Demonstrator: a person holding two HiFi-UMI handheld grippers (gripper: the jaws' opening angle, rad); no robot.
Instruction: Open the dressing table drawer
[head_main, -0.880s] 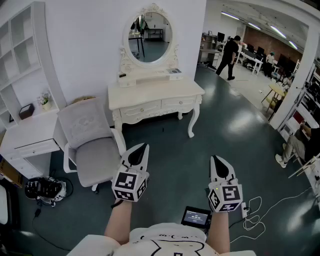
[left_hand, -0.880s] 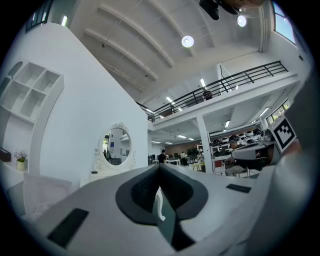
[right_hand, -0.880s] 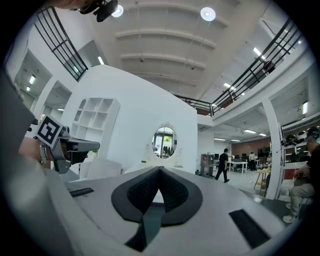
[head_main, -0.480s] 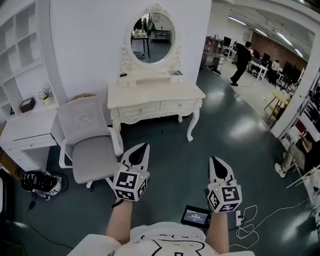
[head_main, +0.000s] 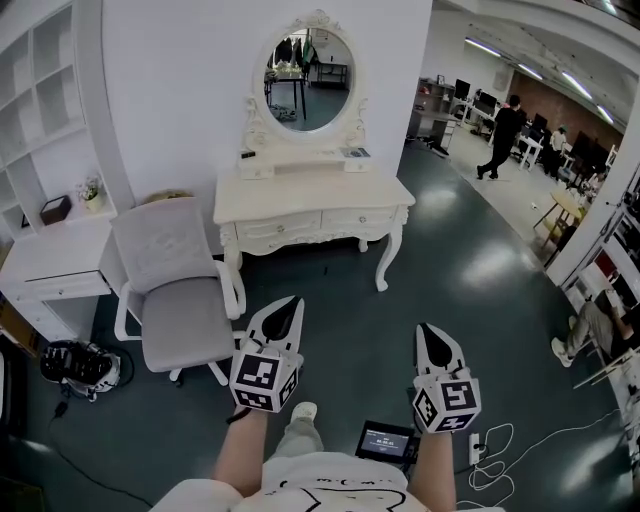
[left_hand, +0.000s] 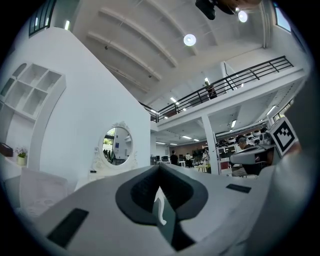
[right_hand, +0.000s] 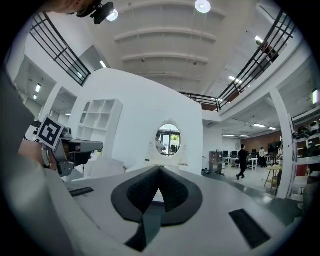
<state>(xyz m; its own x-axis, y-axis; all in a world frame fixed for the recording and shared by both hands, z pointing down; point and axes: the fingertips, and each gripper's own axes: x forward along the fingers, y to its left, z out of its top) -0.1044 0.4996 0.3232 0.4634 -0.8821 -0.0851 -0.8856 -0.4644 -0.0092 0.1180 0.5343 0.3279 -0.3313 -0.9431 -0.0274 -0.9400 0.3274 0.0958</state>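
Down by the person's feet a pale shoe (head_main: 303, 411) pokes out over the dark green floor (head_main: 450, 260). Just to its right a small black device (head_main: 388, 440) lies flat with its screen lit, and white cables (head_main: 520, 440) loop away on the right.

Both tongs are held out level in front. The left gripper (head_main: 291, 301) has its jaws pinched together, tips meeting, nothing between them. Same story on the other side: the right gripper (head_main: 425, 328) is closed to a point and empty.

Off to the left, a black bundle (head_main: 75, 365) sits on the floor — I can't make out what it is. Past the left gripper stands a grey office chair (head_main: 175, 300), near the left end of the dressing table (head_main: 310, 195).

That table is white with curved legs, set against the white wall, well apart from both grippers. Its two front drawers sit flush and closed: the left drawer (head_main: 283, 229) and the right drawer (head_main: 362, 219). Above them rises an oval mirror (head_main: 310, 72) in an ornate frame.

Left of the chair is a white desk (head_main: 50, 265) under a shelf unit (head_main: 40, 110), with a small plant (head_main: 90, 197) and a dark box (head_main: 53, 212) on it.

Far right, out in the open office, a person in dark clothes (head_main: 500, 135) is mid-stride.
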